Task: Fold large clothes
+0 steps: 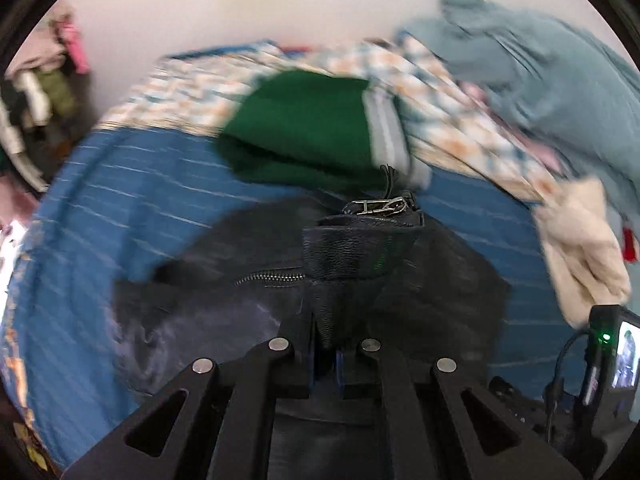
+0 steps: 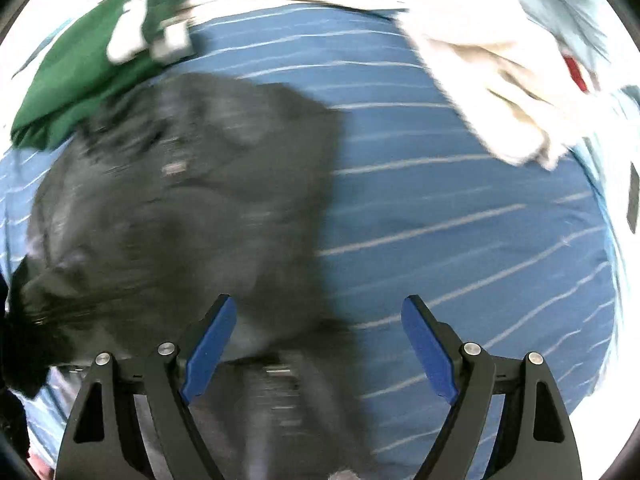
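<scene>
My left hand-held gripper [image 1: 325, 354] pinches the black leather zip jacket [image 1: 352, 252] mid-fold; my right hand-held gripper [image 2: 316, 344], jaws wide, should next take its near edge.

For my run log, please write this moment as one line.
left gripper: shut on black leather jacket | right gripper: open, above jacket edge | surface: blue striped bed sheet

I worked over a bed [image 2: 460, 208] covered in a blue sheet with thin pale stripes. A black leather jacket [image 2: 180, 200] lay spread directly on the sheet. A folded green garment [image 1: 304, 128] sat just beyond it, touching its far edge. A cream garment [image 2: 488, 92] lay crumpled to the right, apart from the jacket. A patterned blanket [image 1: 440, 108] was bunched along the far side.
</scene>
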